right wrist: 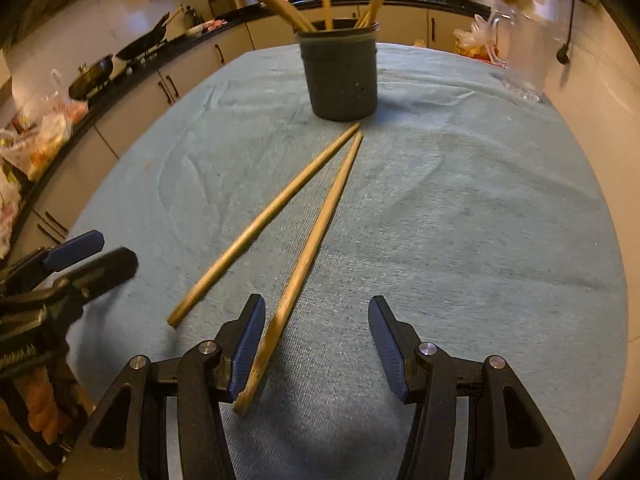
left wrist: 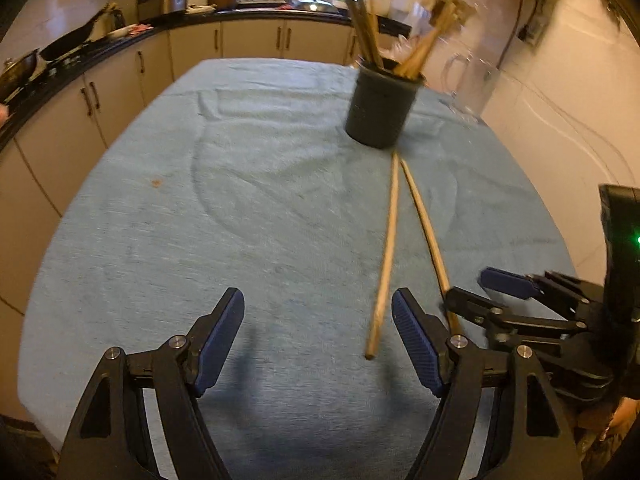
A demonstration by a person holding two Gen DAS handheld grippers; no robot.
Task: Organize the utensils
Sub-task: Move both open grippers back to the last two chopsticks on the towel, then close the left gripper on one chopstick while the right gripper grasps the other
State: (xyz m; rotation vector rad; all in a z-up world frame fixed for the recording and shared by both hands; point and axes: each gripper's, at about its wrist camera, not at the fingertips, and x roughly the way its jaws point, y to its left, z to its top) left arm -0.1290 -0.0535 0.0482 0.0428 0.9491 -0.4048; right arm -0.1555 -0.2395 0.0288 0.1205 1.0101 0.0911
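Right wrist: chopsticks (right wrist: 280, 216) mid-cloth (right wrist: 460, 200).

The left gripper (left wrist: 318, 320) and right gripper (right wrist: 316, 334) are showing black angular linkage arms, silver round pivot screws, and ribbed dark-blue finger pads (right wrist: 248, 344); a green light (left wrist: 637, 240) is glowing on the right gripper's black housing.

Holder (right wrist: 343, 74) w/ sticks is set upper centre on cloth (right wrist: 460, 208); two chopsticks (right wrist: 256, 224) are laid before it, fanning toward lower left; jug (right wrist: 528, 52) upper right.
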